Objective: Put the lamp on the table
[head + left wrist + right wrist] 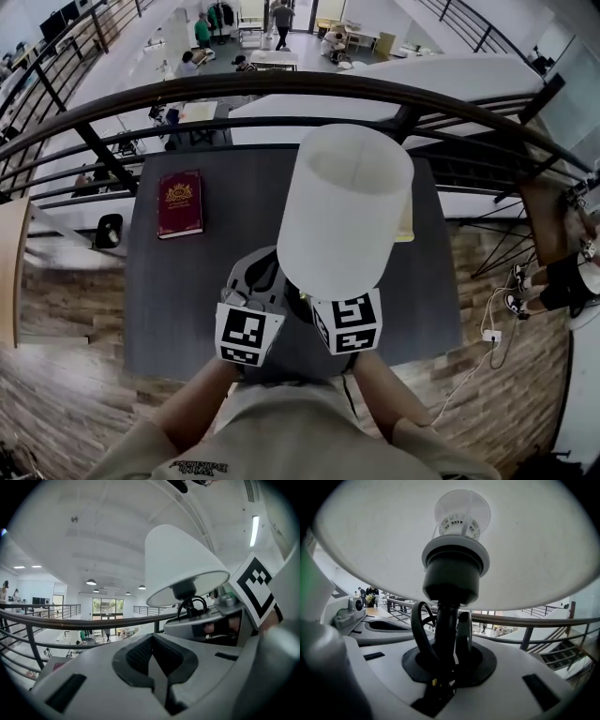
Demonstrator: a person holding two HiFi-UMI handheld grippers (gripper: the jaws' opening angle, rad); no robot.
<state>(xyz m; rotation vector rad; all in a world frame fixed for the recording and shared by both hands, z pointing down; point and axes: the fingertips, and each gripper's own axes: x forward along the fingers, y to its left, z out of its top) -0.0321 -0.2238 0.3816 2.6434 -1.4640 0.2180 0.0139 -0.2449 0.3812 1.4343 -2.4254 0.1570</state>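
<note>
My forearms (380, 389) and shirt sat lowest in the head view, each arm running up to a marker cube. My right gripper (446, 660) was clenched on the lamp's (343, 208) dark stem just under the bulb socket. The stem stood upright between the jaws, and a loop of black cord (420, 629) curled beside it. The white shade spread wide overhead in the right gripper view. In the head view the shade hid most of that gripper.

My left gripper (153, 667) was just beside it on the left, its jaws pressed together with nothing between them. From its view the lamp (180, 564) rose at the upper right.

I held the lamp up over the right half of the grey table (159, 309); its foot was hidden from me. A red book (179, 202) lay flat near the table's far left corner, well apart from the lamp. A dark railing (187, 94) curved past the table's far edge.
</note>
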